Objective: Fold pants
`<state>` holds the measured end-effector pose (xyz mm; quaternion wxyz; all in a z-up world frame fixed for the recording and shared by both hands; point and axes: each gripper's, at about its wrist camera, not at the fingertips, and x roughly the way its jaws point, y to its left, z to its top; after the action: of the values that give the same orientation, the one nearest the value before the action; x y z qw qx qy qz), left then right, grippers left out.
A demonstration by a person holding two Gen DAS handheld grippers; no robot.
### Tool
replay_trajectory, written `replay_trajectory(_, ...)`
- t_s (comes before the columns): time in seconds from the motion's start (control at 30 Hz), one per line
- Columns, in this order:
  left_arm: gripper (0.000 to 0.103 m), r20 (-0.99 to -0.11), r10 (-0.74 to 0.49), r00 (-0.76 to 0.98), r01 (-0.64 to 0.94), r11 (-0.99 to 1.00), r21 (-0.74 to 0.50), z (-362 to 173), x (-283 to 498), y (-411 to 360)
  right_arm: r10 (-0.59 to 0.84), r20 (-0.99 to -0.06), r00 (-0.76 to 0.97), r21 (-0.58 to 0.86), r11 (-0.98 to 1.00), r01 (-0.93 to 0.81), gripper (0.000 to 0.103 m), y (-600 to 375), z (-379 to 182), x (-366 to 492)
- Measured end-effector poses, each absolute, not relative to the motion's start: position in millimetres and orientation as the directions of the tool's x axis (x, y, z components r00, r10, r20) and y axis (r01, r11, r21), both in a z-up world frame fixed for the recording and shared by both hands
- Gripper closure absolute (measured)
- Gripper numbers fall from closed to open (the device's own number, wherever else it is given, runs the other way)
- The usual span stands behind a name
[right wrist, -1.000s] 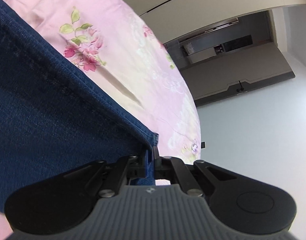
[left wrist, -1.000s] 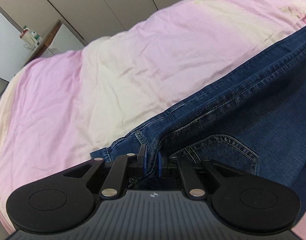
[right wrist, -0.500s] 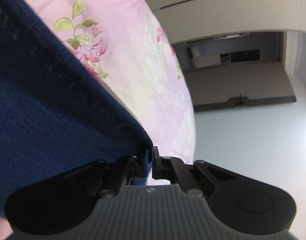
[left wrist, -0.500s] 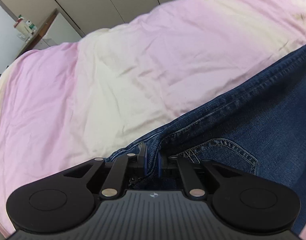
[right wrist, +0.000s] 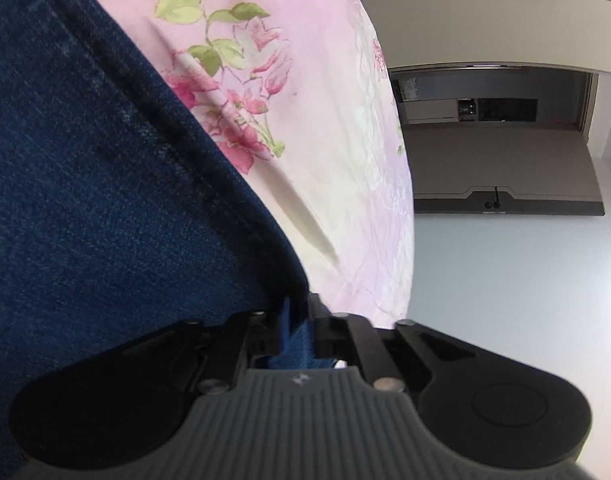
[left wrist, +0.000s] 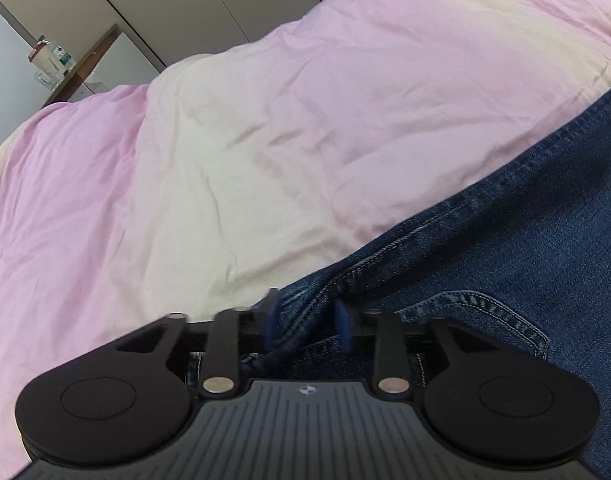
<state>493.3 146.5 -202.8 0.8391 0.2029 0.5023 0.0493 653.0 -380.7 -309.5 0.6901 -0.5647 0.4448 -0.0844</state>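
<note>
I am looking down my left gripper [left wrist: 307, 322], and its two blue pads are standing apart with a fold of the dark blue denim pants [left wrist: 505, 264] lying loose between them. The pants are lying on the pink and cream bedsheet [left wrist: 233, 168], spreading out toward 3 o'clock. My right gripper [right wrist: 301, 322] is pinching the pants [right wrist: 105, 208] by the hem edge, pads pressed close on the cloth. The flowered part of the sheet [right wrist: 289, 112] is showing at 12 o'clock there.
</note>
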Motion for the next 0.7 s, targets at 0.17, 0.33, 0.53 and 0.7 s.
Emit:
replay_trajectory(0.17,0.021,-0.802,0.240,0.548,0.058,0.945,0.323,-166.5,478.2,158.4,-0.594,-0.538,0.598,-0.841,0.430,-0.329,0.042,-379.0,-292.1,637.8)
replay_trajectory(0.33,0.021,-0.803,0.184,0.567,-0.091,0.983,0.160,-127.0,431.3,189.1,-0.494,-0.629,0.601,-0.729,0.643,-0.235,0.039,-375.9,-253.2,597.3)
replay_trajectory(0.53,0.021,-0.806,0.166,0.568,-0.348,0.936,-0.052,-124.5,352.5,228.2,-0.314,-0.765,0.562,-0.460,0.878,-0.135,0.039,-376.9,-232.7,522.8)
replay_trajectory(0.7,0.021,-0.776,0.136,0.616,-0.535,0.795,-0.285,-149.7,290.9,256.6,-0.088,-0.832,0.548,-0.034,0.994,0.107,0.039,-407.2,-227.0,463.6)
